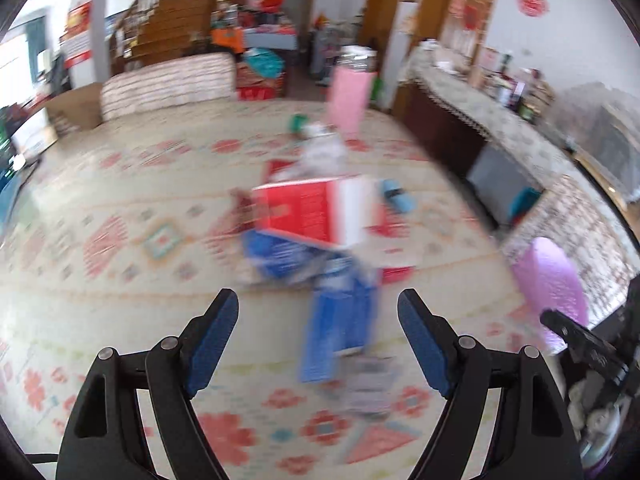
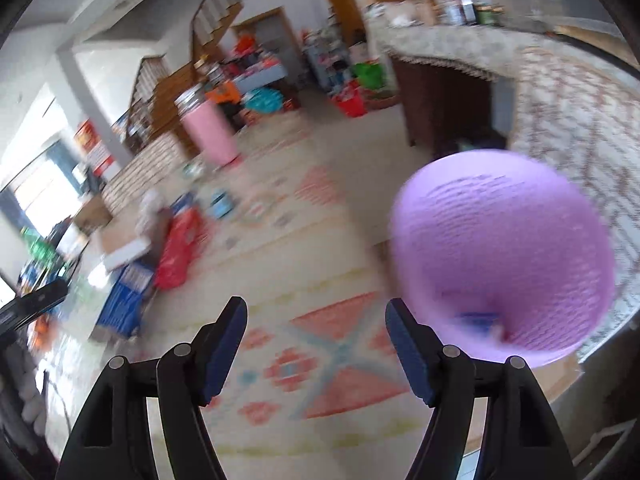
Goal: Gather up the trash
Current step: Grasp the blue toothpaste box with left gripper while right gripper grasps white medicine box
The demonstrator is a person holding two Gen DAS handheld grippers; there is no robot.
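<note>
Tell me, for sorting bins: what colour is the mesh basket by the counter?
Purple, or lilac, basket; clearest in the right wrist view.

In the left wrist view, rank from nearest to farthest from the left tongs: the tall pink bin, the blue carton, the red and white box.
1. Blue carton, on the rug just ahead of the left tongs.
2. Red and white box, atop the pile behind it.
3. Tall pink bin, upright at the rug's far edge.

Bare patterned carpet (image 1: 100, 208) open at left and lower left of the left wrist view, blocked at centre by heaped red box (image 1: 304, 212) and blue cartons (image 1: 340, 320), at right by purple basket (image 2: 504, 256) and draped counter (image 1: 480, 120).
</note>
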